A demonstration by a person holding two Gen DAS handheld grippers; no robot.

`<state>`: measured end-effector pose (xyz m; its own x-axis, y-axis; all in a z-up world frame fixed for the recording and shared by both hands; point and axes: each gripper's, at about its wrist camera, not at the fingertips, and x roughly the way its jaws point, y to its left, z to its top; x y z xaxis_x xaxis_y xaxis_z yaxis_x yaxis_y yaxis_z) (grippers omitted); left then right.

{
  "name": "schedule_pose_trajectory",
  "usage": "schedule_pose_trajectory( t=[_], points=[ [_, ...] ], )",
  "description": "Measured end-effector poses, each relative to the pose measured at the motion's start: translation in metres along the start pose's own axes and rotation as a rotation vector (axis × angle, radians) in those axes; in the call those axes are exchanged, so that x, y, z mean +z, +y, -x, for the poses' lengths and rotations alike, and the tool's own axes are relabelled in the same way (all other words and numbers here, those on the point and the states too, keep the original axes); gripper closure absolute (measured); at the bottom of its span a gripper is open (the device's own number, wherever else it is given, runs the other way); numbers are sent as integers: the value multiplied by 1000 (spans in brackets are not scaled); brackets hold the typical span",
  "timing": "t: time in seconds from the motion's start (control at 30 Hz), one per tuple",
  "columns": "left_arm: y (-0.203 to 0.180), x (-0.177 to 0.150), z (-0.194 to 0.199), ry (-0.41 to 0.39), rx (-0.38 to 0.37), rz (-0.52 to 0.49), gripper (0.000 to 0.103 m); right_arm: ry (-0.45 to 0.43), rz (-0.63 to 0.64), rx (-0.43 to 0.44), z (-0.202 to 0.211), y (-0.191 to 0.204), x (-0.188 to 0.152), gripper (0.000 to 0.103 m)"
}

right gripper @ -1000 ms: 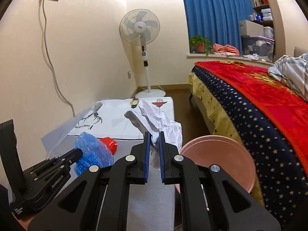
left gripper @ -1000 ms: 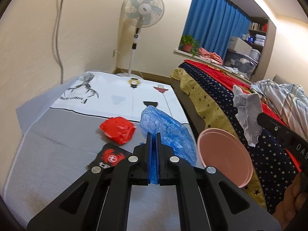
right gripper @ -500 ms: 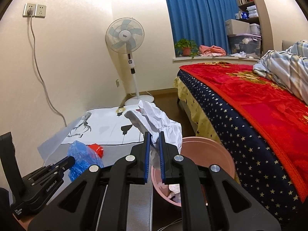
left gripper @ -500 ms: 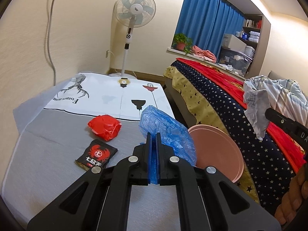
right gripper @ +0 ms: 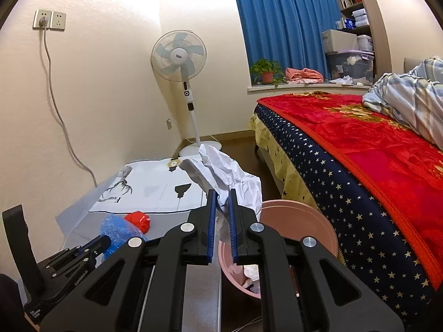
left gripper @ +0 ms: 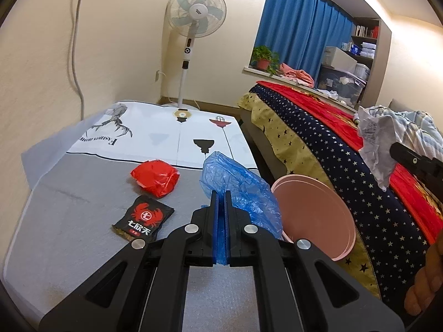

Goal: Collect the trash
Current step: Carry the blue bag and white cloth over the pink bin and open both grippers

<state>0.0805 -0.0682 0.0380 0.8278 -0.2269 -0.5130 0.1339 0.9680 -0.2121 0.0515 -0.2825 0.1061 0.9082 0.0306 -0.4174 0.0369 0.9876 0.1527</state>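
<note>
My left hand-held gripper point(left gripper: 220, 193) pinches crumpled blue plastic film point(left gripper: 240, 191) at frame centre; my right hand-held gripper point(right gripper: 221, 193) clamps crumpled white paper point(right gripper: 229, 177) above the round pink bin point(right gripper: 326, 235).

Bright warm light, sharp, edges perhaps warped.

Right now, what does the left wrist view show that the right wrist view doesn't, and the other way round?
Only the left wrist view shows the black snack packet on the table. Only the right wrist view shows the wall socket and trash inside the pink bin. Both show the left tongs shut on the blue plastic bag, the right tongs holding crumpled white paper, the red wrapper and the fan.
</note>
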Motion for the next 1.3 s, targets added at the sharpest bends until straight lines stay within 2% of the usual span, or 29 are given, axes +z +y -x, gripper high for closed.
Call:
schedule_pose_trajectory(
  t=[0.97, 1.3],
  points=[
    [-51, -4, -64, 37, -59, -40, 100, -18, -94, -165, -27, -53, -3, 94],
    [-74, -4, -79, 45, -99, -49, 100, 4, -106, -209, -34, -66, -6, 94]
  ],
)
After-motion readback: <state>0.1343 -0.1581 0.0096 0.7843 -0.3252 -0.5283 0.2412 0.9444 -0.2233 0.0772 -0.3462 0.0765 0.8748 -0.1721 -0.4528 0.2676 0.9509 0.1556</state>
